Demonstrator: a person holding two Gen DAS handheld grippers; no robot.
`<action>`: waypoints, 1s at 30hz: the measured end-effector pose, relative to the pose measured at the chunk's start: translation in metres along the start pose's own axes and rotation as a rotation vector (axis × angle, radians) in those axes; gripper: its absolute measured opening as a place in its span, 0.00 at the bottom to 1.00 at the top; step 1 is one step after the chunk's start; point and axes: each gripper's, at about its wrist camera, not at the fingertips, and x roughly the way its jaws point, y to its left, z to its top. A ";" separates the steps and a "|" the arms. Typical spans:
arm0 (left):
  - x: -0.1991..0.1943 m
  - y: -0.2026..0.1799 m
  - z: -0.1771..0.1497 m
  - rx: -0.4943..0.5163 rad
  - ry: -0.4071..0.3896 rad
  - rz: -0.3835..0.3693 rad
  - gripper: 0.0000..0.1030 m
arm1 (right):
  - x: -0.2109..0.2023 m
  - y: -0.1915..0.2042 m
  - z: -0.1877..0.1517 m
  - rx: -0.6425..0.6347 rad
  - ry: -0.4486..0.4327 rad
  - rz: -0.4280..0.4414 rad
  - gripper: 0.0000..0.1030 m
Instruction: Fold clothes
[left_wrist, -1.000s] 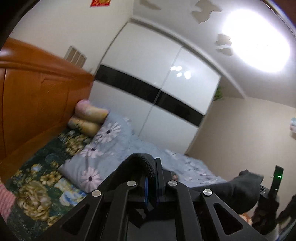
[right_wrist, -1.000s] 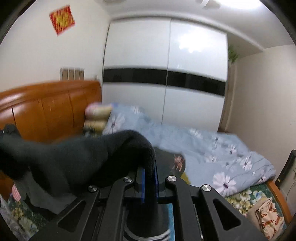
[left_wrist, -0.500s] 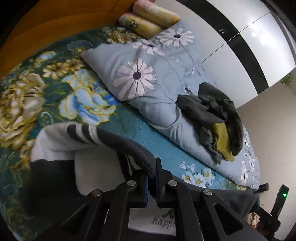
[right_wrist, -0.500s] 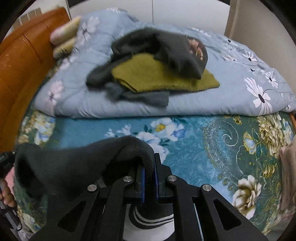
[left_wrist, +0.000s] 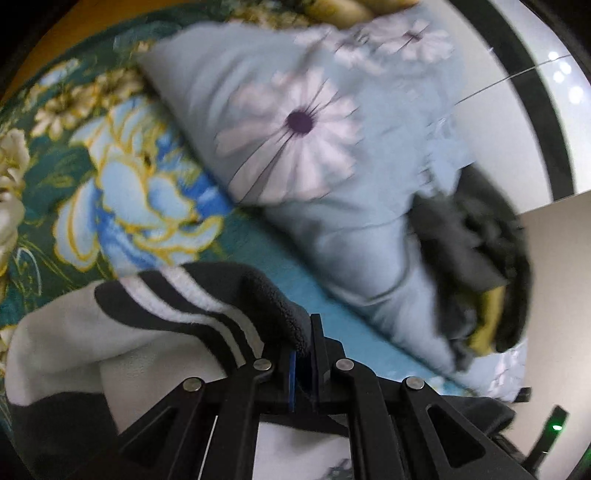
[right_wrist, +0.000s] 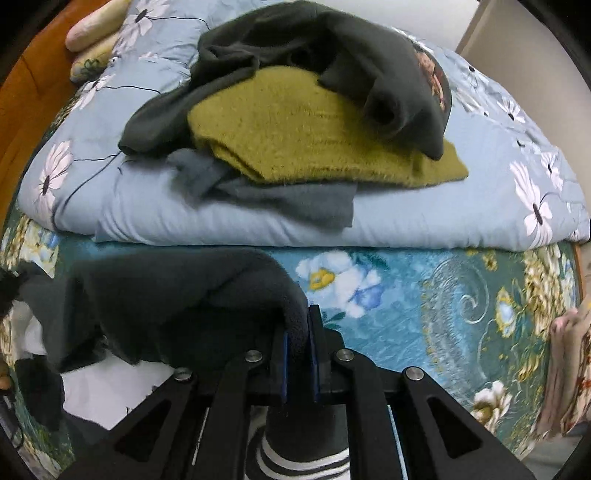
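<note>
Both hand-held grippers (left_wrist: 303, 338) (right_wrist: 298, 325) clamped on fleece garment (right_wrist: 177, 295) edge; bedspread (right_wrist: 424, 314) beyond

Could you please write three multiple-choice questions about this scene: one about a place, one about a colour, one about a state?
1. Where does the pile of unfolded clothes lie?
A. on the light blue quilt
B. on the floor
C. on the wardrobe

2. What colour is the knitted garment in that pile?
A. red
B. olive green
C. white

3. What is the state of the right gripper?
A. wide open
B. shut on the dark fleece garment
C. shut on nothing

Answers: 1 A, the pile rests on the flowered quilt; 2 B, it shows olive between dark pieces; 3 B, fleece sits pinched between both fingers.
</note>
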 end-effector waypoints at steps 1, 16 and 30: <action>0.008 0.003 0.000 -0.004 0.013 0.011 0.07 | 0.005 0.001 0.003 0.002 0.007 -0.003 0.12; -0.006 0.016 -0.101 -0.064 0.077 -0.256 0.58 | -0.003 -0.012 -0.078 -0.018 0.074 0.185 0.49; -0.051 0.039 -0.181 0.093 0.056 -0.097 0.58 | -0.012 -0.034 -0.142 0.038 0.134 0.169 0.58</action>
